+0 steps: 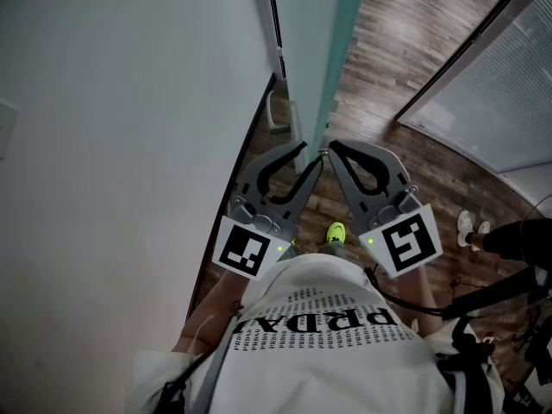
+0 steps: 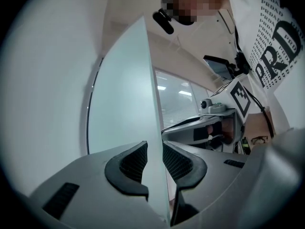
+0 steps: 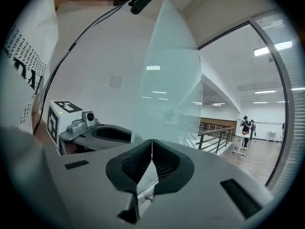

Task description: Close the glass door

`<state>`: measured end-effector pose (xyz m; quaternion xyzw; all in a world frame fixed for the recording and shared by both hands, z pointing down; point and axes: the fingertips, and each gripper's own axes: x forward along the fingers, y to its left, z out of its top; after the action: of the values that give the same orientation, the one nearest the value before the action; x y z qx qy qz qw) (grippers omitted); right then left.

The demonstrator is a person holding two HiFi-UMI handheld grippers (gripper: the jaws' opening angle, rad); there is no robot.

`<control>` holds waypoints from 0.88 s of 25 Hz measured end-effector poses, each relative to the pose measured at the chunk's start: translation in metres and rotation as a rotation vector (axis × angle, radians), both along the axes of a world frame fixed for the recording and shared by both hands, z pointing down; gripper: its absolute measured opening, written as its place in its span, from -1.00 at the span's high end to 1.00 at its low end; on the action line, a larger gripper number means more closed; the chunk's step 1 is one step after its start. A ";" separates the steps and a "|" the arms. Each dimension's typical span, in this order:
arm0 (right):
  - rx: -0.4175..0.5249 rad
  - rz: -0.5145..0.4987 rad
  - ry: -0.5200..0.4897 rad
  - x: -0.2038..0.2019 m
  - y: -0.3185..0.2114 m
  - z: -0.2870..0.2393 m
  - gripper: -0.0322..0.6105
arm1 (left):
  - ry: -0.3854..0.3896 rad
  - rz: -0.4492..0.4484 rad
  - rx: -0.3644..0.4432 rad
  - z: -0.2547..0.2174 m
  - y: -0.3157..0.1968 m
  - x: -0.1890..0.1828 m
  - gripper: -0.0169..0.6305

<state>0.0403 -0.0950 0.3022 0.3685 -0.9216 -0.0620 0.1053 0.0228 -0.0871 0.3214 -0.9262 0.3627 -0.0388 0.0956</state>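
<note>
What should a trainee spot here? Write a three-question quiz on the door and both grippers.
1. True or false: the edge of the glass door stands between the jaws of the left gripper.
2. The right gripper is: A) shut on the door's edge; B) wide open, clear of the door; C) holding a cup.
3. In the head view, what lies left of the door?

Key: 1 true; 2 A; 3 a white wall.
</note>
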 end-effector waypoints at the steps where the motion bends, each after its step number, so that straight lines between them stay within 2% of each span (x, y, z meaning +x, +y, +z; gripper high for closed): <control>1: 0.002 -0.002 0.004 0.001 0.001 0.001 0.90 | 0.017 -0.008 -0.010 0.001 0.001 -0.001 0.66; 5: 0.035 -0.009 0.005 0.002 0.002 -0.003 0.90 | 0.058 -0.025 -0.002 0.000 0.001 -0.005 0.66; 7: 0.048 -0.006 -0.002 0.002 -0.001 -0.007 0.90 | 0.053 -0.016 0.013 -0.003 -0.001 -0.007 0.66; 10: 0.036 0.011 0.003 0.001 -0.003 -0.009 0.90 | 0.042 0.012 0.010 -0.004 -0.004 -0.009 0.66; 14: 0.008 0.017 0.044 0.007 -0.002 0.001 0.90 | 0.074 0.018 0.003 0.001 -0.005 -0.001 0.65; 22: 0.005 0.015 0.019 0.003 -0.004 -0.006 0.90 | 0.017 0.009 0.020 -0.001 -0.001 -0.001 0.61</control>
<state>0.0429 -0.0989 0.2961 0.3752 -0.9175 -0.0672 0.1138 0.0221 -0.0876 0.3202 -0.9272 0.3595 -0.0267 0.1021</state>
